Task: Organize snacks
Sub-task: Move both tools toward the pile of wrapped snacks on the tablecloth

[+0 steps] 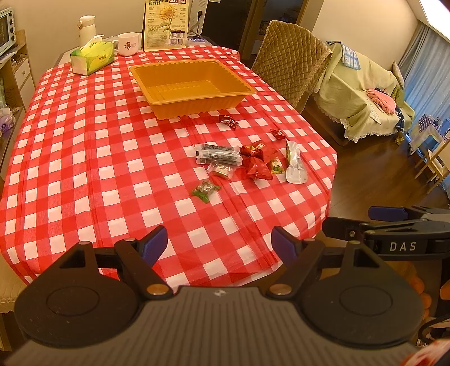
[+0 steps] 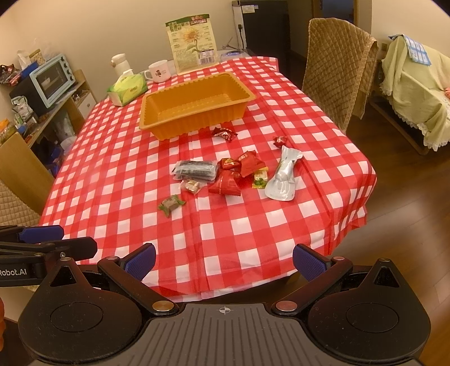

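An empty orange tray (image 1: 239, 84) (image 2: 244, 97) stands mid-table on the red checked cloth. In front of it lie several loose snacks: a black packet (image 1: 218, 153) (image 2: 195, 170), red packets (image 1: 257, 162) (image 2: 227, 183), a silver pouch (image 1: 295, 164) (image 2: 284, 177), a green-wrapped candy (image 1: 205, 190) (image 2: 171, 204) and two small red candies (image 1: 227, 119) (image 2: 223, 133). My left gripper (image 1: 220, 243) hovers open over the table's near edge, nothing between its blue pads. My right gripper (image 2: 223, 260) is open and empty too, beside the left one at the same edge.
A tissue box (image 1: 91, 57), a white mug (image 1: 128, 43), a white flask (image 1: 85, 26) and a sunflower-seed bag (image 1: 166, 24) stand at the table's far end. A quilted chair (image 1: 292, 56) is at the right, a toaster oven (image 2: 52, 80) on a shelf at the left.
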`<state>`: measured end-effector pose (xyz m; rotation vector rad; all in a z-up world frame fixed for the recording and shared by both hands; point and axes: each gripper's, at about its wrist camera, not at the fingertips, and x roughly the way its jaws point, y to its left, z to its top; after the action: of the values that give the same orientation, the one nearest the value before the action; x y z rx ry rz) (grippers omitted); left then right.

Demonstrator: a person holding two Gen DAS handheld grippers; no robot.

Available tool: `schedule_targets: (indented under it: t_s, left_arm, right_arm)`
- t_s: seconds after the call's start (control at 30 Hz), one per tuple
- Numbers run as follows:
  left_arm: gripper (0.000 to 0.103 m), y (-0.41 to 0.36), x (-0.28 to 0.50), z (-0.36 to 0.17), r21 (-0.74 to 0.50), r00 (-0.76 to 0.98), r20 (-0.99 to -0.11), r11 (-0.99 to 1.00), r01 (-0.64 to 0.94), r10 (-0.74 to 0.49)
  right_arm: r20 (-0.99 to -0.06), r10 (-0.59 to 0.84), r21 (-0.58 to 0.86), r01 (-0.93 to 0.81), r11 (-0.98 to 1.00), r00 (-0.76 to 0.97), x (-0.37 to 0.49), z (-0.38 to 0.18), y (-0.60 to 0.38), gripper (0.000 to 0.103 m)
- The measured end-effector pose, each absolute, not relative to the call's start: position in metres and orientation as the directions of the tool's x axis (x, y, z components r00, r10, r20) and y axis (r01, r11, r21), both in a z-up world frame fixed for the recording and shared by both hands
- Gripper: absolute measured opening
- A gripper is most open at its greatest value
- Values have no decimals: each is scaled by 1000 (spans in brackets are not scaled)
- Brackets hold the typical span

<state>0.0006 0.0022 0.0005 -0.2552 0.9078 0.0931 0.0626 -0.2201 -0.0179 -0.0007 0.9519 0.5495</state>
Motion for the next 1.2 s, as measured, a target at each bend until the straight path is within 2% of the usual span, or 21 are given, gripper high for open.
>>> schedule_targets:
  t_s: [1.2]
  left_arm:
    - [79, 6, 3, -2, -185, 613, -789, 965, -188, -32]
  right_arm:
    - [-773, 447, 235, -452, 861, 450, 65, -17, -203, 103]
